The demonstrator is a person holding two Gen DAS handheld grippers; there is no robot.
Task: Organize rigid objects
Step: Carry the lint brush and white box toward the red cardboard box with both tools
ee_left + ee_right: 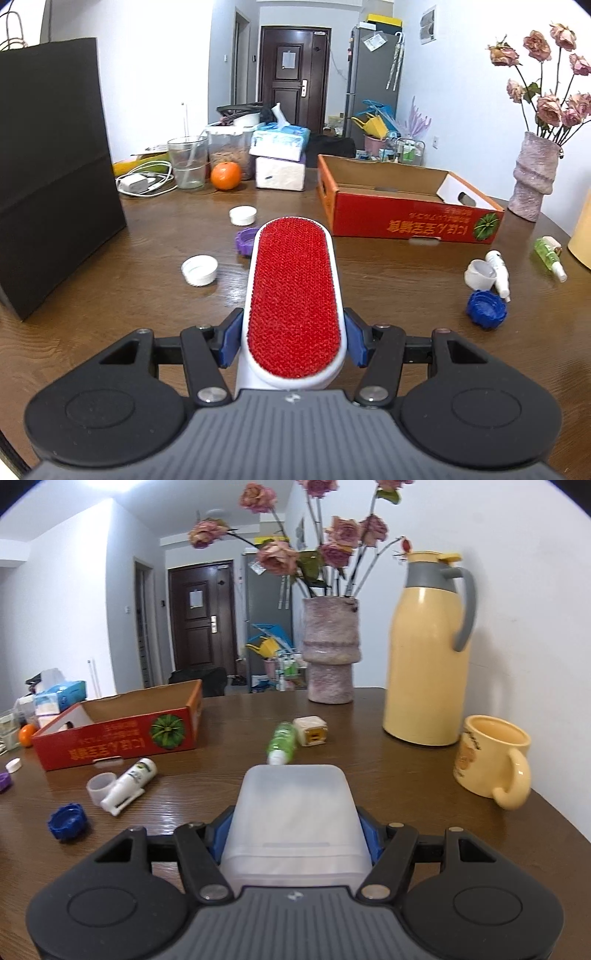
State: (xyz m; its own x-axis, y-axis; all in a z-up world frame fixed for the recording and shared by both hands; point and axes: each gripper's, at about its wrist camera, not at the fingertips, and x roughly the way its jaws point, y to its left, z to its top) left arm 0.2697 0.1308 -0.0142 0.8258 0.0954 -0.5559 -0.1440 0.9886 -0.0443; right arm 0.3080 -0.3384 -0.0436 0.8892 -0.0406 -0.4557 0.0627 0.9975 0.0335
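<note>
Now we grip a red lint brush [293, 306] in our left fingers [236, 338] and a translucent plastic box [295, 819] in our right fingers [364, 834], above the counter [388, 280].

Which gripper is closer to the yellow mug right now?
Right. The yellow mug stands just ahead and to the side of the right gripper. The left gripper's view doesn't show it at all.

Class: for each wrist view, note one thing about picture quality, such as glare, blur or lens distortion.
Left wrist view: fisheye bends the black bag and darkens the corners; window glare streaks the table; the lint brush is sharp. Right wrist view: the vase and mug are slightly blurred; the ceiling is overexposed.
</note>
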